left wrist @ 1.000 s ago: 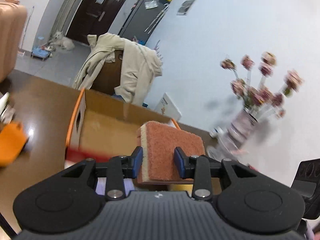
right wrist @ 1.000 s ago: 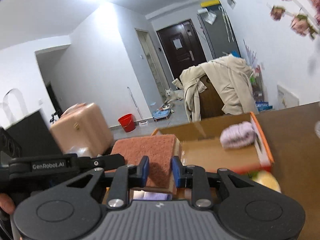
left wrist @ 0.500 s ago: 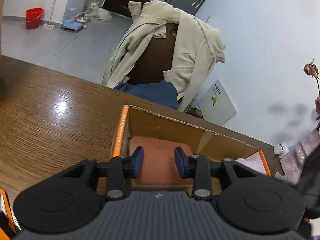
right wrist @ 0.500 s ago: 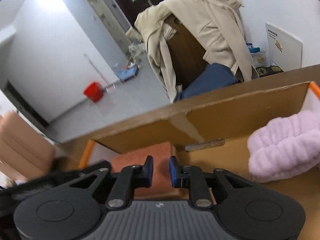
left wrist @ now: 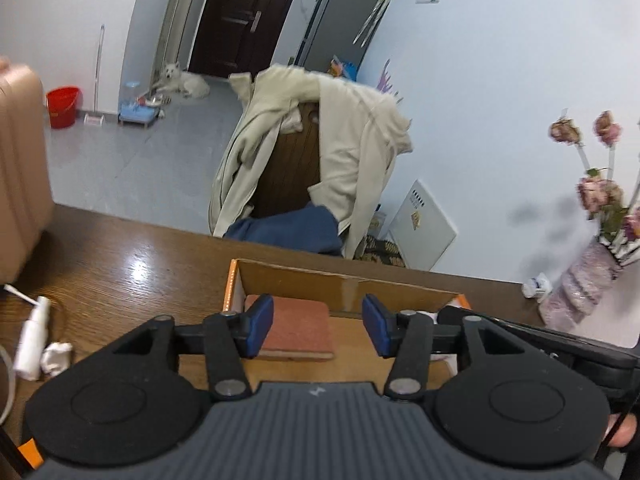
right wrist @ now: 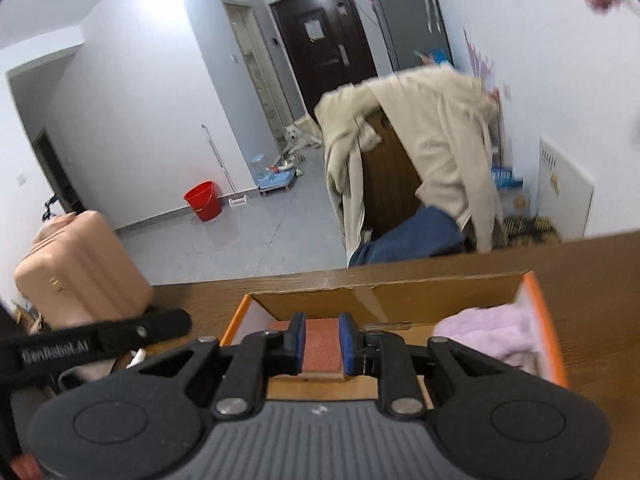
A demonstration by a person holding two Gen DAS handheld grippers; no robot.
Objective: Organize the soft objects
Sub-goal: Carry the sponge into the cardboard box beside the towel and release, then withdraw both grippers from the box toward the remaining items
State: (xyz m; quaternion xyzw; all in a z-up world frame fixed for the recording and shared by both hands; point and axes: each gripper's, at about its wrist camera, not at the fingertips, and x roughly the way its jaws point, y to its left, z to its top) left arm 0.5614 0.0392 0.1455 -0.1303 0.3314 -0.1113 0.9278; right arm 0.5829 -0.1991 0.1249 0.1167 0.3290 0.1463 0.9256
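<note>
Your left gripper (left wrist: 318, 330) hangs over the box (left wrist: 344, 280) on the bench (left wrist: 120, 264), jaws opening, nothing pressed between them. The sponge (left wrist: 294, 328) lies flat on the box floor at its left end; the left pad overlaps its edge in view, the right pad stands well clear of it.

Your right gripper (right wrist: 322, 344) is over the same box (right wrist: 400, 296), jaws set narrow. The sponge (right wrist: 322, 346) shows in the slot between the pads, but it looks to lie on the box floor beyond them; you can't tell from this view if the pads touch it.

A pink towel (right wrist: 492, 334) sits bunched at the box's right end, against the orange wall, apart from the sponge.

A white bottle (left wrist: 32, 338) and a crumpled tissue (left wrist: 56, 356) lie on the bench left of the box.
</note>
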